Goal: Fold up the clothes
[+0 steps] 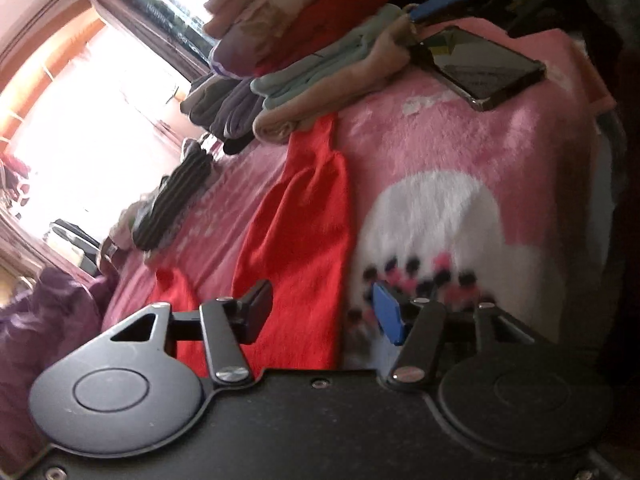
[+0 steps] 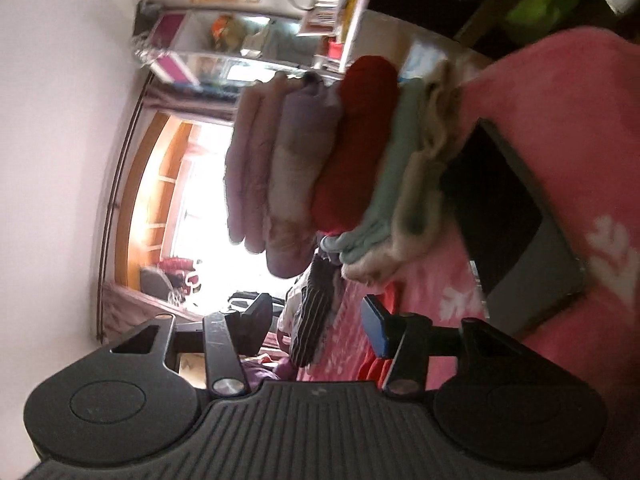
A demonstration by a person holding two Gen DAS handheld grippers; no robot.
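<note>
Over red garment (image 1: 296,240), left gripper (image 1: 324,308), jaws apart.

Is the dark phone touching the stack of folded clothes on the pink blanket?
Touching. In the left wrist view the phone has its far corner against the beige bottom layer of the stack of folded clothes; no gap shows.

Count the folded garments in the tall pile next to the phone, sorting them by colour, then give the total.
Pale pink: 1
Lilac and cream: 1
Dark red: 1
Light blue-green: 1
Beige: 1
Total: 5, as far as the blurred layers of the pile allow.
</note>
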